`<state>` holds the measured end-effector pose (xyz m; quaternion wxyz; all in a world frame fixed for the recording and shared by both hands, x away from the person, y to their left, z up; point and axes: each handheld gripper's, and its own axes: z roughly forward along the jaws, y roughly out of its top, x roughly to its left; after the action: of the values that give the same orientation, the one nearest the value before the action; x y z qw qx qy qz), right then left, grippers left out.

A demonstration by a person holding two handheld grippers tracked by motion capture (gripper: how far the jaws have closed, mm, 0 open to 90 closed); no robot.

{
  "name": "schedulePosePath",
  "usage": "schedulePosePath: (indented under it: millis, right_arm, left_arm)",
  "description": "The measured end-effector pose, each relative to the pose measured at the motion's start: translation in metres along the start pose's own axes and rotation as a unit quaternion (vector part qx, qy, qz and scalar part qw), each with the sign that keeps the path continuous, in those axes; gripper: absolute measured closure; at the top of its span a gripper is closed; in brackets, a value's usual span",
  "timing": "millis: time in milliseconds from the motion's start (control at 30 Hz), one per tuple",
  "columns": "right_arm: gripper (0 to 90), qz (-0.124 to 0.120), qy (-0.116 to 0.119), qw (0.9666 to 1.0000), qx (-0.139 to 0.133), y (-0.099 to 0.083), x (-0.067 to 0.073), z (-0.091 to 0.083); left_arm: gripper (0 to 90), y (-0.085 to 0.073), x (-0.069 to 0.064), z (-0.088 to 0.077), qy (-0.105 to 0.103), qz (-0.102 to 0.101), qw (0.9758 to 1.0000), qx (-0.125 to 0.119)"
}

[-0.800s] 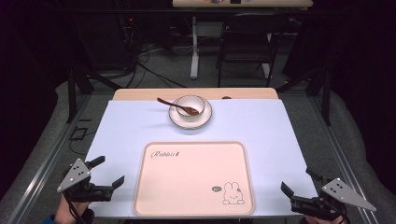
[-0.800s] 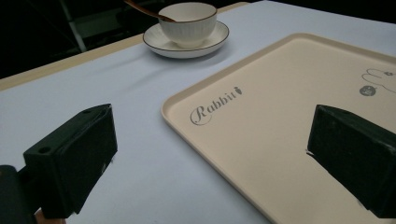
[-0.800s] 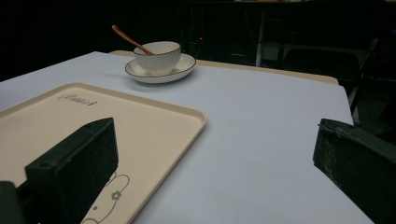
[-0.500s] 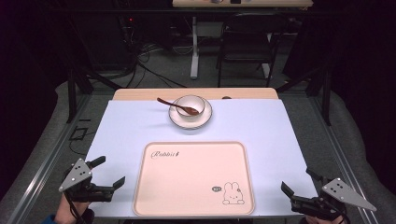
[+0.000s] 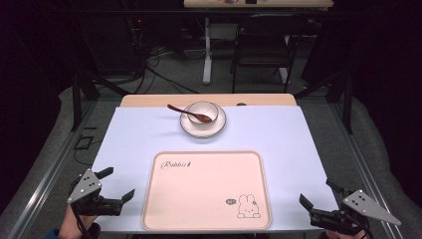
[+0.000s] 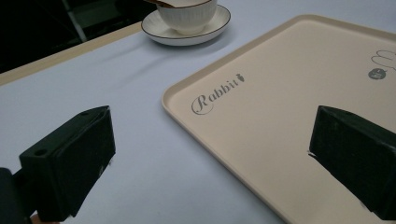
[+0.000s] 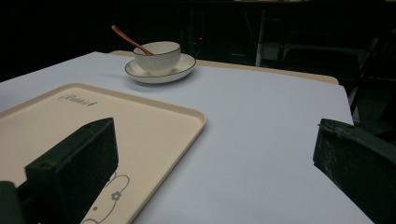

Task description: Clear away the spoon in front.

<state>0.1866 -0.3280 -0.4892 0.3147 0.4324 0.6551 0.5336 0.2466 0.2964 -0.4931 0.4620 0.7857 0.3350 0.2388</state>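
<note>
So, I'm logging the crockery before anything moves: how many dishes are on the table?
2: a white bowl holding a brown spoon, and the saucer under it, both at the table's far side beyond the tray. None look hidden.

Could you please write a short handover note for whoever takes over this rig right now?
Left gripper: open, holding nothing, low at the near left edge beside the tray.
Right gripper: open, holding nothing, at the near right edge.
Things: the bowl stands on its saucer at the far middle of the table, with the spoon resting in the bowl, handle out to the left. The tray lies bare in front.
Done: nothing visibly moved yet.
Left: probably bringing the bowl set onto the tray.
</note>
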Motion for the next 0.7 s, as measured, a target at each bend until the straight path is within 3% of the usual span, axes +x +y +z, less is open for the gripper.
schedulePosePath:
  millis: [333,600,700]
  right_arm:
    - [0.0,0.0,0.0,1.0,0.002,0.0,0.0,0.0]
    - [0.0,0.0,-0.001,1.0,0.002,0.0,0.0,0.0]
    - [0.0,0.0,0.0,1.0,0.002,0.0,0.0,0.0]
  left_arm:
    - [0.0,0.006,-0.004,0.009,0.011,0.011,0.9999,0.004]
    - [0.0,0.017,-0.001,0.026,0.025,-0.002,0.9997,-0.001]
    - [0.0,0.02,-0.001,0.031,0.037,0.003,0.9993,-0.006]
